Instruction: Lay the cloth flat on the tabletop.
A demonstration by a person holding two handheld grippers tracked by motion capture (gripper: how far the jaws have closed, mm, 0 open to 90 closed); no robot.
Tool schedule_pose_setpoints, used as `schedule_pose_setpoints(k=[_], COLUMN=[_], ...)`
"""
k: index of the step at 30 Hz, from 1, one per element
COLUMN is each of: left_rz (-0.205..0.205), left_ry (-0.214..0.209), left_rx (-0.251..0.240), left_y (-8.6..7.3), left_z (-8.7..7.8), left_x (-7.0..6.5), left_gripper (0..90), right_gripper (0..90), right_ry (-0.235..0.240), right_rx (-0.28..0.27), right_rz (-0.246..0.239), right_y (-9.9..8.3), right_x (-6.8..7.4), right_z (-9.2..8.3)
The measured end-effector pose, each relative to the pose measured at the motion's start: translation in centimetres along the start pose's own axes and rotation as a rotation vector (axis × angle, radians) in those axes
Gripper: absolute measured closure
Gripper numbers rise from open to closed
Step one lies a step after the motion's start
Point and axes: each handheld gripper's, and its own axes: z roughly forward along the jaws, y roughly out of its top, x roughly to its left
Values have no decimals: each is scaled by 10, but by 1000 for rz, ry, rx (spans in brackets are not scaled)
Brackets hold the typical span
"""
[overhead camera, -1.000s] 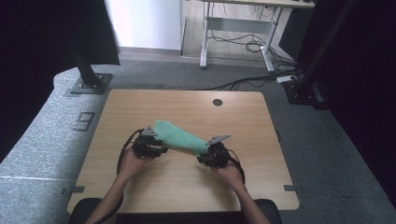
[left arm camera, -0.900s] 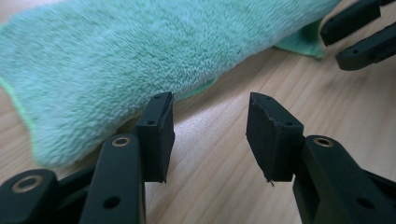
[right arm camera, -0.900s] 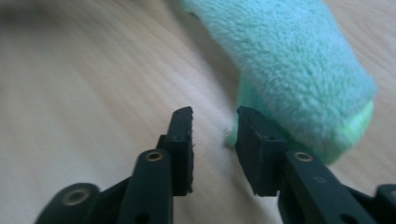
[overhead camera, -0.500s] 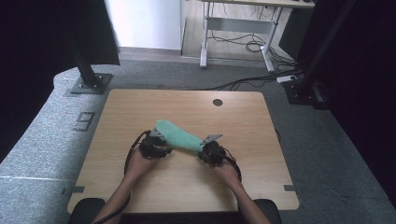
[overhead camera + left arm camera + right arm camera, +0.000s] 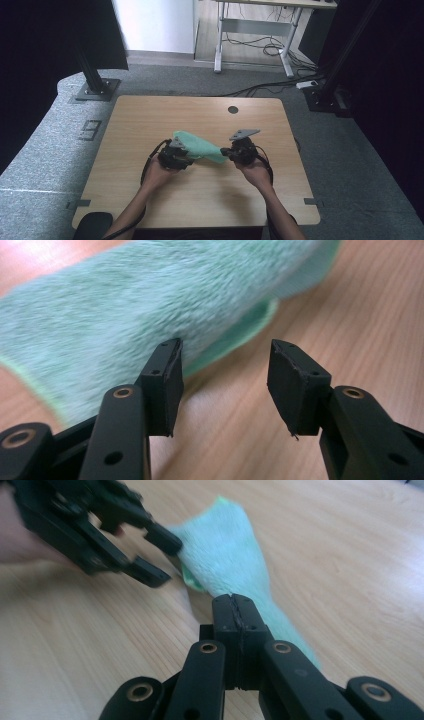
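A green cloth lies in the middle of the wooden counter. It is soft and fuzzy, and it stretches between the two hands.

The right gripper is at the right end of the cloth. In the right gripper view its black jaws are pressed tight together, and the cloth runs out from under them across the wood. The jaws have just been closing. They seem to pinch the end of the cloth, but the pinched bit is hidden behind the jaws, so that is not sure. A grey plate sits on top of this gripper.

The left gripper is at the left end of the cloth. In the left gripper view its jaws stand partly apart, with bare wood showing in the gap. The left pad is just at the edge of the cloth, and the right pad is off it, over the counter. The pads do not squeeze anything. The cloth looks folded here, with a darker green hem showing under the top layer.

The person's forearms come in from the near edge of the counter.
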Motion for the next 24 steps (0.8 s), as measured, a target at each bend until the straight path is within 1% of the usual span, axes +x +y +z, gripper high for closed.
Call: schedule_pose_setpoints(k=[2,3,5,6,10,12,15,16,17,18,19,20,21,22,23,24], left_rz=[-6,-15,5,10,30,44,57,71,82,91,91,94,94,94,94,89], left_ry=[6,-2,-16,-26,-85,-108,-128,-124,-111,-95,-84,-82,-74,-74,-65,-84], left_rx=[-6,-17,-27,-34,-62,-65,-56,-50,-38,-27,-21,-14,-3,-3,8,16], left_y=[2,6,11,13,18,22,27,29,29,30,31,31,31,31,31,31], left_z=[0,0,-2,-2,-4,-1,9,13,17,21,26,30,33,33,37,42], left_x=[1,0,-5,-9,-22,-27,-34,-37,-39,-41,-42,-42,-43,-43,-43,-42], left_gripper=[471,471,471,471,471,471,475,476,481,504,522,551,610,652,652,785], right_gripper=[893,893,893,893,893,893,893,893,893,893,893,893,893,893,893,893], right_ry=[-7,-12,-24,-25,-38,-40,-40,-38,-38,-37,-36,-34,-31,-31,-30,-27], right_rx=[-24,-36,-50,-56,-72,-75,-74,-73,-73,-71,-71,-70,-68,-68,-68,-66], right_rz=[6,10,10,15,11,7,5,9,11,12,16,21,26,26,30,31], right_y=[3,6,9,11,17,19,19,18,17,15,14,13,11,11,10,7], right_x=[-3,-5,-8,-9,-13,-13,-12,-12,-13,-13,-14,-14,-15,-15,-15,-16], right_z=[-11,-16,-24,-28,-40,-43,-45,-44,-44,-44,-43,-42,-42,-42,-41,-40])
